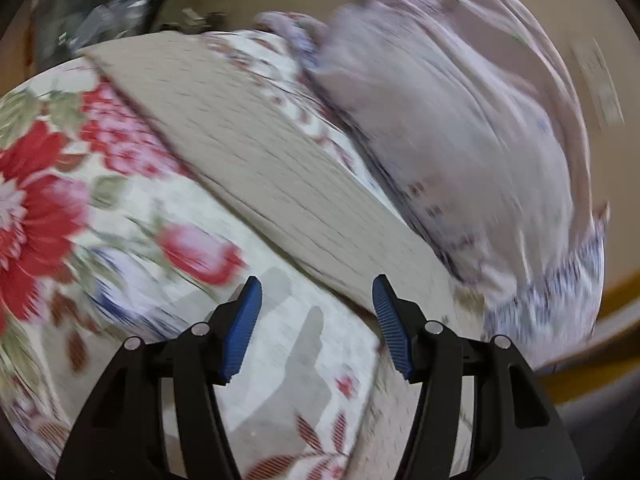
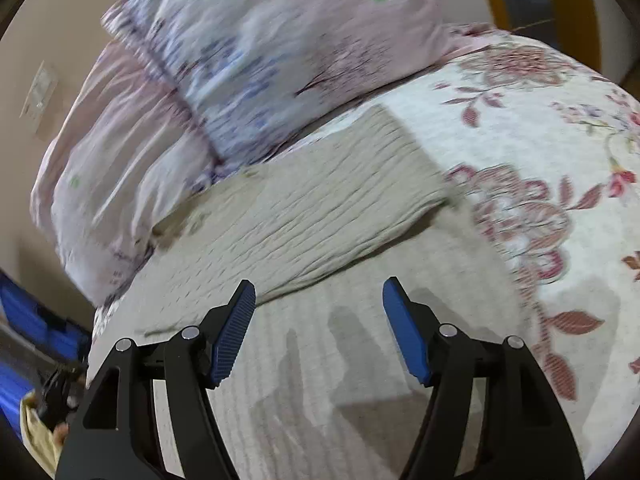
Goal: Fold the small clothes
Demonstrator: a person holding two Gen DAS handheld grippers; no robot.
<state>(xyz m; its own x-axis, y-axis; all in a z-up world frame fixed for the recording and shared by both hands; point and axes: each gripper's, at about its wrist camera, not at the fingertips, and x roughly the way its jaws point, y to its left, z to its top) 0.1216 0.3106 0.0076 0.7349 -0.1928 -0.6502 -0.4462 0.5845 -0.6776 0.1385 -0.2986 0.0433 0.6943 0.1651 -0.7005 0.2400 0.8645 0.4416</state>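
On bedspread (image 2: 540, 128): folded beige cloth (image 2: 320, 204) | both grippers' fingers (image 1: 240, 328) (image 2: 234, 332) wide, empty

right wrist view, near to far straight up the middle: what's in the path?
Right gripper, open and empty → bare stretch of floral bedspread → beige ribbed garment lying flat → pink-and-blue floral pillow behind it.

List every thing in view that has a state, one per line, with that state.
Beige cloth: folded into a flat strip on the bedspread, held by neither gripper.
Left gripper: jaws open, empty, above the bedspread.
Right gripper: jaws open, empty.
Pillow: on the bed, beyond the cloth.
Bedspread: spread flat.
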